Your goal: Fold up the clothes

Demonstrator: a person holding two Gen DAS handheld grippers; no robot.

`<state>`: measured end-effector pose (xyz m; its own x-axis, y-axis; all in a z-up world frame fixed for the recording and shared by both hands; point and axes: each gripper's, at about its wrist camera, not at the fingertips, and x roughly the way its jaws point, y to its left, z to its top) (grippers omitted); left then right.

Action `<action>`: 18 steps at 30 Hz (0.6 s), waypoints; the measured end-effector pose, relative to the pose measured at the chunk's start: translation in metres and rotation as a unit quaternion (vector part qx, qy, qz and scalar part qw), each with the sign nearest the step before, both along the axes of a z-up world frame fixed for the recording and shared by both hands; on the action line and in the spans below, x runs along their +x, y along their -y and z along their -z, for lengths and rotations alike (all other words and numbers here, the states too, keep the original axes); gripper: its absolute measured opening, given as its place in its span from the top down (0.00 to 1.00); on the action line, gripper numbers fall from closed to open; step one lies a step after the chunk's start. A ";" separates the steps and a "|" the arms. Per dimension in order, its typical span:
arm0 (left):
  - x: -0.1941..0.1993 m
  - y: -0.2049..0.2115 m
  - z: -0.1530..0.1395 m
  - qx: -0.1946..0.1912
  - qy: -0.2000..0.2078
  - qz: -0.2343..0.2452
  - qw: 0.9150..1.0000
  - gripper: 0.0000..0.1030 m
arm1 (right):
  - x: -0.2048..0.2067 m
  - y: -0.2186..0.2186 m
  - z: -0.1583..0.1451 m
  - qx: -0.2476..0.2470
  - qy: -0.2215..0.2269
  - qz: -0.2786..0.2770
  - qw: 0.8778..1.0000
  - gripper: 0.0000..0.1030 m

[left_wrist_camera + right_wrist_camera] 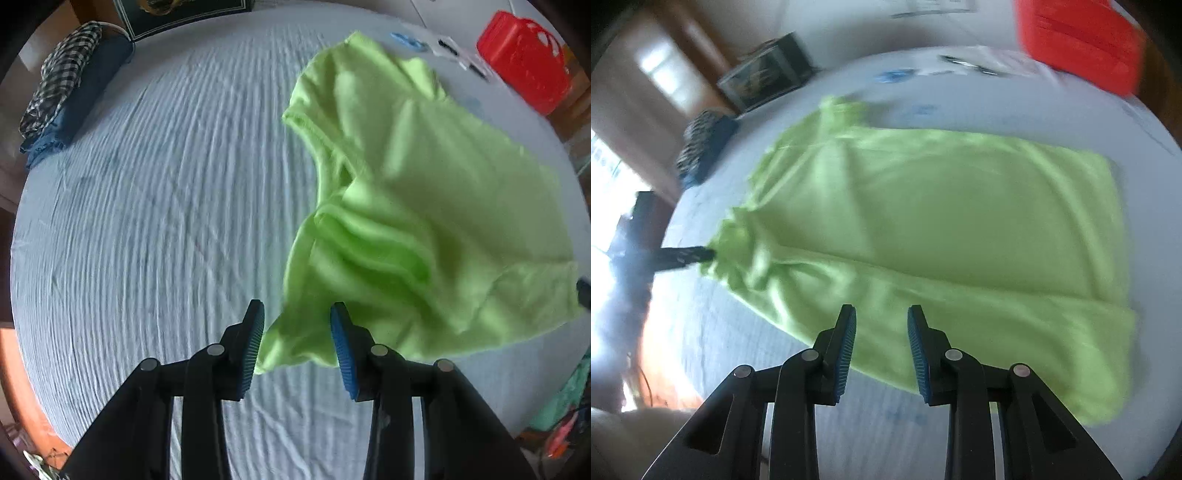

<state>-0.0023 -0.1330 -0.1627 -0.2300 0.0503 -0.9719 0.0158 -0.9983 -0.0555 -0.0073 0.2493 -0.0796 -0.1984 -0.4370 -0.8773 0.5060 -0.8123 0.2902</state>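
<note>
The green shirt [424,206] lay on the bed [166,184], its long side running left to right. The left tongs [297,347] were wide around its near left corner. The right tongs [881,347] were wide over its near edge

Pale blue wrinkled sheet [166,203] covers the bed, brown wooden wall [635,122] off to the far left, and bright daylight blows out the left edge [602,229].
</note>
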 end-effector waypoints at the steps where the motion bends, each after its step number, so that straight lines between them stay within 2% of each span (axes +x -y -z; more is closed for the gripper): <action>1: 0.005 0.001 0.005 -0.005 -0.003 0.003 1.000 0.64 | 0.001 0.020 0.004 -0.002 -0.003 -0.016 1.000 0.72; 3: 0.014 0.003 0.013 -0.014 -0.007 0.008 1.000 0.64 | 0.009 0.065 0.006 -0.003 -0.017 -0.052 0.999 0.68; 4: 0.016 0.003 0.012 -0.018 -0.008 0.013 1.000 0.64 | 0.013 0.083 0.008 -0.001 -0.023 -0.066 0.998 0.58; 5: 0.018 0.004 0.012 -0.019 -0.007 0.017 1.000 0.69 | 0.018 0.098 0.011 0.003 -0.030 -0.078 0.997 0.45; 7: 0.020 0.006 0.012 -0.010 -0.005 0.026 1.000 0.74 | 0.028 0.129 0.019 0.012 -0.043 -0.101 0.994 0.32; 12: 0.023 0.010 0.013 0.001 -0.002 0.043 0.999 0.74 | 0.045 0.186 0.042 0.043 -0.074 -0.142 0.986 0.31; 13: 0.024 0.010 0.013 0.004 -0.002 0.047 0.999 0.74 | 0.047 0.193 0.045 0.054 -0.083 -0.147 0.984 0.34; 15: 0.026 0.012 0.013 0.008 0.000 0.054 0.999 0.74 | 0.048 0.204 0.054 0.080 -0.092 -0.158 0.980 0.55; 16: 0.026 0.013 0.013 0.010 0.000 0.058 0.998 0.74 | 0.047 0.208 0.060 0.096 -0.092 -0.164 0.977 0.79; 18: 0.028 0.014 0.013 0.014 0.001 0.065 0.998 0.74 | 0.042 0.216 0.063 0.114 -0.101 -0.172 0.973 0.85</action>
<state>0.0253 -0.1472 -0.1757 -0.2172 0.1074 -0.9702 -0.1130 -0.9900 -0.0843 0.0349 0.0336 -0.1430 -0.2533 -0.3073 -0.9173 0.7872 -0.6166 -0.0108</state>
